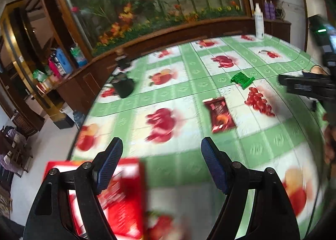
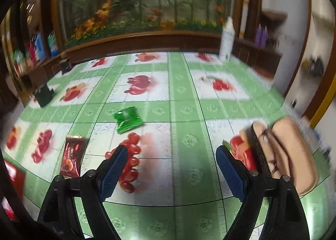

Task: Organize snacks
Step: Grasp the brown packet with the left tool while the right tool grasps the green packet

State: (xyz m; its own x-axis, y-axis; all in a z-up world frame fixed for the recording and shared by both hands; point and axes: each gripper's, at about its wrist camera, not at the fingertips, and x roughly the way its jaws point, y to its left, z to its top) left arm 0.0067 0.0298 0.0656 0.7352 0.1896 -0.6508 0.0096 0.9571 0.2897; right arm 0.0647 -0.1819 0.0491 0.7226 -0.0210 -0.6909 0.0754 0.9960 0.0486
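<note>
A dark red snack packet [image 1: 220, 117] [image 2: 72, 160] lies flat on the green fruit-print tablecloth [image 1: 180, 92] [image 2: 180, 103]. A green packet [image 1: 241, 79] [image 2: 128, 119] lies beyond it. A red box [image 1: 121, 198] [image 2: 14, 179] rests at the table's near left corner, partly under my left gripper's left finger. My left gripper [image 1: 162, 142] hovers open over the cloth, with nothing between its blue pads. My right gripper [image 2: 172, 149] is open too and empty, over a printed grape bunch. It also shows at the right edge of the left wrist view [image 1: 298, 86].
A black container [image 1: 122, 86] [image 2: 44, 95] stands near the table's far left edge. A white bottle [image 1: 259, 21] [image 2: 226, 38] is at the far right. A tan rounded object with a dark inside [image 2: 289, 156] sits close to my right finger. Wooden shelves and a flower display lie behind.
</note>
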